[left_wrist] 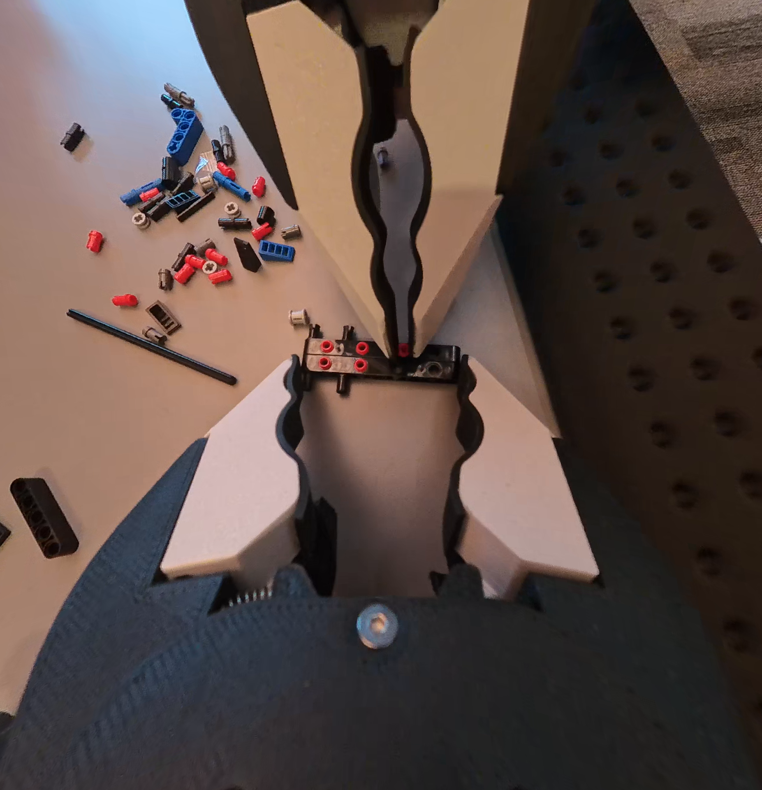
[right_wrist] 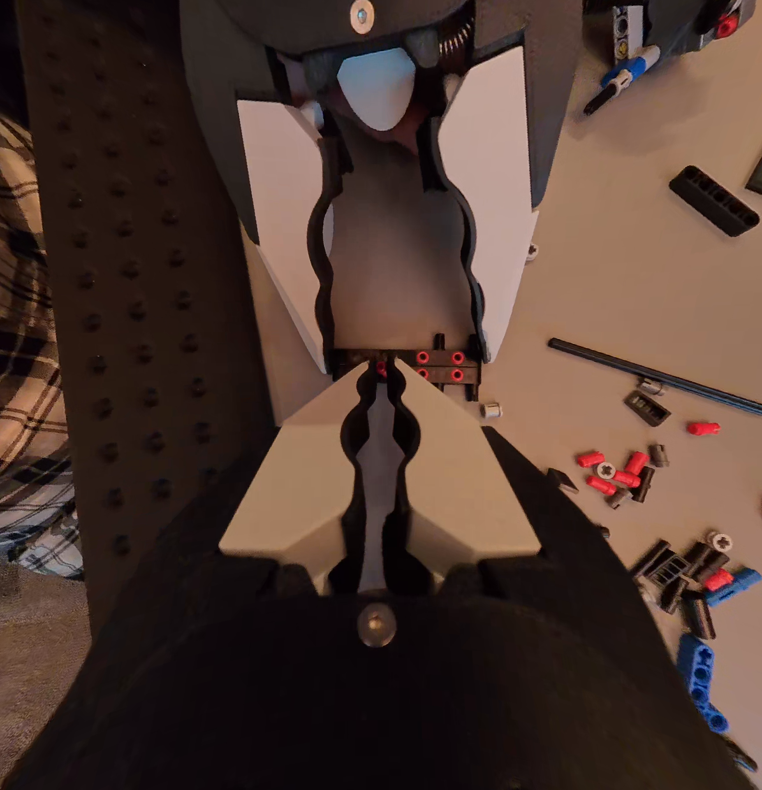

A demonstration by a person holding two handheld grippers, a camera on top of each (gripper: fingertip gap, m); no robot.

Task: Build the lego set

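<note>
Left gripper clamps black beams; right gripper pinches a red pin; loose pieces and axle nearby.

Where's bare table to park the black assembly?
Bare table between the long black axle and the black beam. Also the far corner beyond the loose pin pile. Crowded: the pile itself, and around both grippers.

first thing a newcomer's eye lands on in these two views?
Dead centre: the left claw clamps the ends of a black beam assembly studded with red pins, while the right claw pinches a red pin at it from the opposite side. Next, the scatter of loose red, blue and black parts on the tan table, left of the left claw.
</note>
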